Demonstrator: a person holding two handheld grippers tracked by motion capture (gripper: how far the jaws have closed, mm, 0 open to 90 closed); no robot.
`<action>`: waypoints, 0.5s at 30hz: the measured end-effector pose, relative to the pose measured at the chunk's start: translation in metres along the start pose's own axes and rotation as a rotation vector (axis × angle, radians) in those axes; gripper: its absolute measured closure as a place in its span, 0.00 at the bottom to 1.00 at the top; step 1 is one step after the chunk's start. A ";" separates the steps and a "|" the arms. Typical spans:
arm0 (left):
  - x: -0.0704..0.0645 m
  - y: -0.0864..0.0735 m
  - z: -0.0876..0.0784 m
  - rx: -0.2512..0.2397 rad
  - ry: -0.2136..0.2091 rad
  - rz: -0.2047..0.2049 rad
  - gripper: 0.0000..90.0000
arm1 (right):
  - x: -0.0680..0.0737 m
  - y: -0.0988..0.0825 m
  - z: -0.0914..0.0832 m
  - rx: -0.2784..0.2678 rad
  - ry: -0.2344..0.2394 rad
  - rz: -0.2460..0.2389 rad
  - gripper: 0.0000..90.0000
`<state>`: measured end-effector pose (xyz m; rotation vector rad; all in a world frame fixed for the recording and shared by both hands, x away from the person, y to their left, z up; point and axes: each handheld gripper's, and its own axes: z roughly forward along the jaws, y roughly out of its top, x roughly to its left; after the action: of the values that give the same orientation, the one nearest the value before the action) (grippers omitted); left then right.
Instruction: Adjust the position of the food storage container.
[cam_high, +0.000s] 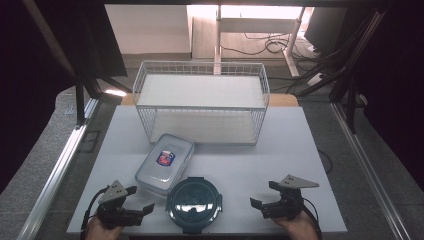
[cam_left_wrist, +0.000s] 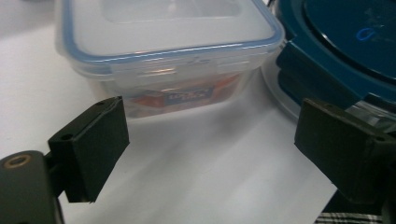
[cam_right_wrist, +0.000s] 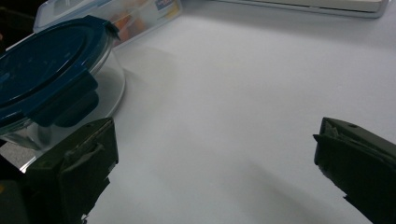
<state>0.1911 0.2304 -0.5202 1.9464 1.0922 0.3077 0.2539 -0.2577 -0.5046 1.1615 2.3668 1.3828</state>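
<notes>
1. My left hand-held gripper (cam_high: 134, 199), at the lower left, has its jaws wide apart and holds nothing.
2. My right hand-held gripper (cam_high: 263, 196), at the lower right, is wide apart and holds nothing too.
3. The clear lunch box (cam_high: 165, 162) lies just above the round blue-lidded bowl (cam_high: 194, 204), touching it.
4. I think I should come at the box slowly and grab its free side.
5. The white surface (cam_high: 280, 150) is bare on the right; the wire basket (cam_high: 200, 102) blocks the top.

The round box (cam_high: 194, 204) and the clear box (cam_high: 164, 163) sit touching in the middle. The wire basket (cam_high: 201, 102) blocks the back. The desk (cam_high: 280, 155) has open room on the right.
</notes>
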 end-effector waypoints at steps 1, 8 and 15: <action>0.000 0.000 0.000 0.000 0.001 0.000 0.10 | -0.001 0.000 0.000 -0.002 -0.002 0.008 0.00; 0.003 -0.002 -0.001 -0.031 0.011 -0.002 0.07 | -0.003 -0.002 0.002 0.009 -0.007 0.004 0.00; 0.002 -0.003 0.001 -0.023 0.019 0.013 0.07 | -0.003 -0.002 0.003 0.029 -0.014 -0.008 0.00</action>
<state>0.1911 0.2319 -0.5231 1.9349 1.0843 0.3446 0.2568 -0.2583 -0.5087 1.1632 2.3871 1.3380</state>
